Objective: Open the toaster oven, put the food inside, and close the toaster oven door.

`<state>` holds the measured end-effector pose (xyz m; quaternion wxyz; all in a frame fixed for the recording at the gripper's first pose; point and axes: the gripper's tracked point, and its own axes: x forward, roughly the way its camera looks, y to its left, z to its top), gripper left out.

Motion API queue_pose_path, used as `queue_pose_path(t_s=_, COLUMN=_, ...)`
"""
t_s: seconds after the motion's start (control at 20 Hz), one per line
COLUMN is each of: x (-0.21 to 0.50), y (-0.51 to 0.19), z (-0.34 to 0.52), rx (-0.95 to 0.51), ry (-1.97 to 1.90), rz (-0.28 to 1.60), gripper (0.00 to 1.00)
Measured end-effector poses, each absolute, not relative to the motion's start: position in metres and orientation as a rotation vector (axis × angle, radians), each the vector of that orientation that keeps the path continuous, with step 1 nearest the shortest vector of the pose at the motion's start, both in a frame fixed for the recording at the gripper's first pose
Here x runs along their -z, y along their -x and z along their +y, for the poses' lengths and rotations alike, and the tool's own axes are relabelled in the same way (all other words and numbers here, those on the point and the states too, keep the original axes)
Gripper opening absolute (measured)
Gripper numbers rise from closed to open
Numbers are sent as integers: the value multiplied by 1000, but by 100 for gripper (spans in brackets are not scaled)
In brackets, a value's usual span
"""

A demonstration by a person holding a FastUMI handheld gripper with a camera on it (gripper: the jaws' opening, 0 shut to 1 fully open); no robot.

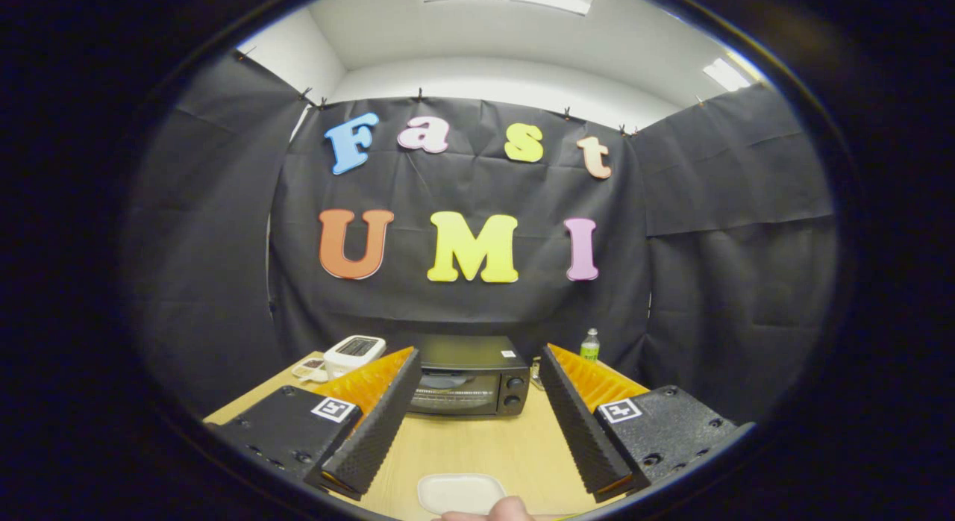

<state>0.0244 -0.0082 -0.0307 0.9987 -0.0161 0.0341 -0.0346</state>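
Note:
A black toaster oven (468, 383) stands at the far side of the wooden table (477, 450), its glass door shut and two knobs on its right side. My gripper (477, 383) is held above the table, well short of the oven, open with nothing between its fingers. The oven shows in the gap between the two fingers. Close below the fingers lies a white oblong plate (459, 493), and a fingertip of a person's hand (501, 510) shows just in front of it. I cannot make out any food on the plate.
A white pop-up toaster (354, 352) sits left of the oven, with a small flat item (310, 369) beside it. A green-capped bottle (590, 345) stands at the back right. Black cloth walls close in the table on three sides.

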Motion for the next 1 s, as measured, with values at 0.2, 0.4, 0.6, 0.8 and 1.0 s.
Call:
queue_pose_path(t_s=0.2, x=33, y=-24, z=-18, rx=103, ry=4, rz=89, gripper=100)
queue_pose_path(t_s=0.4, x=34, y=-24, z=-19, rx=112, ry=-9, rz=94, gripper=100)
queue_pose_path(t_s=0.6, x=33, y=-22, z=-20, rx=121, ry=-4, rz=91, gripper=100)
queue_pose_path(t_s=0.8, x=30, y=-20, z=-18, rx=126, ry=10, rz=88, gripper=100)
queue_pose_path(t_s=1.0, x=27, y=-17, z=-15, rx=119, ry=27, rz=77, gripper=100)
